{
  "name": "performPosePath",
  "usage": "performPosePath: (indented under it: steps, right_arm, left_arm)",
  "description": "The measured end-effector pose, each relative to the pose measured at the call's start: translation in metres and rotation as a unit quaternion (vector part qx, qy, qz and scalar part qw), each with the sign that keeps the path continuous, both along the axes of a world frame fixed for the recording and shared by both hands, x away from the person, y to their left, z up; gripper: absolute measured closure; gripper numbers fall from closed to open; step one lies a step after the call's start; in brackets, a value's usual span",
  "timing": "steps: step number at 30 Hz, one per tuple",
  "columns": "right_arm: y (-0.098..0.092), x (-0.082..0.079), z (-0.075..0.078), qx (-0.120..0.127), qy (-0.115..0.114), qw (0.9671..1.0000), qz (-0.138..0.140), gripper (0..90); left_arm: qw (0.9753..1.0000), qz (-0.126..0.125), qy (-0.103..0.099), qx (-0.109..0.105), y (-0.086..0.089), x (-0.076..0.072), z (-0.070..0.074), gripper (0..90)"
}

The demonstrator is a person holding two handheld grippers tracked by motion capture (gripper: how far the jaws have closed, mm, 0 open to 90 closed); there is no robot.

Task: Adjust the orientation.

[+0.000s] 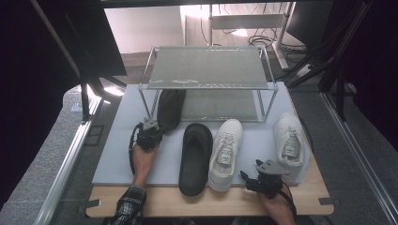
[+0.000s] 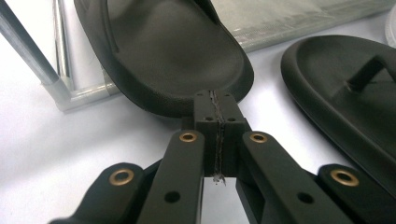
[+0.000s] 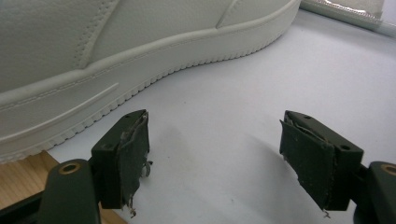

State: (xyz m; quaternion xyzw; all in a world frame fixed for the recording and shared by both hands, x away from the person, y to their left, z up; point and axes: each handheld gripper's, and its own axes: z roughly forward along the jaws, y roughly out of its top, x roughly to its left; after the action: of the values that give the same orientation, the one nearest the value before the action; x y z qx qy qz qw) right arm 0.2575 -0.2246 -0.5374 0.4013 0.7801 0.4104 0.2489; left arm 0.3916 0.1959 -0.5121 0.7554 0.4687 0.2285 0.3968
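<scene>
a: nearest the table's front edge, what does the right gripper (image 1: 251, 180) show?
b: its jaws stand wide apart with nothing between them, over the grey mat (image 1: 117, 154) just beside the left white sneaker (image 1: 225, 153). in the right gripper view that sneaker's ribbed sole (image 3: 140, 56) fills the upper left and the pads (image 3: 126, 158) are bare.

a: and the left gripper (image 1: 149, 130)?
b: held by the left hand (image 1: 142, 157), its jaws are pressed together, empty. in the left gripper view the closed tips (image 2: 218, 114) sit right at the heel rim of the black slide (image 2: 173, 51); whether they touch it cannot be told.

a: where does that slide lie?
b: its toe end lies under the lower shelf of the metal rack (image 1: 206, 68), heel toward the person.

a: other items, farther along?
b: a second black slide (image 1: 195, 157) lies mid-mat; a second white sneaker (image 1: 290, 140) lies at the right.
</scene>
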Motion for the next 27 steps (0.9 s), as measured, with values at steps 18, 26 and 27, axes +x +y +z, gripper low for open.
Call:
performPosePath:
  steps: [18,26,27]
  right_arm:
    - [0.0,0.0,0.0,0.0,0.0,1.0,0.001,24.4]
    - [0.0,0.0,0.0,0.0,0.0,1.0,0.001,24.5]
    - [0.0,0.0,0.0,-0.001,0.0,1.0,0.001,24.5]
  left_arm:
    - [0.9999,0.017,-0.001,0.002,-0.01,0.028,-0.002,89.4]
    - [0.9998,0.019,-0.002,0.005,-0.011,0.034,-0.003,89.5]
    - [0.9998,0.021,0.0,0.002,-0.011,0.034,-0.003,89.5]
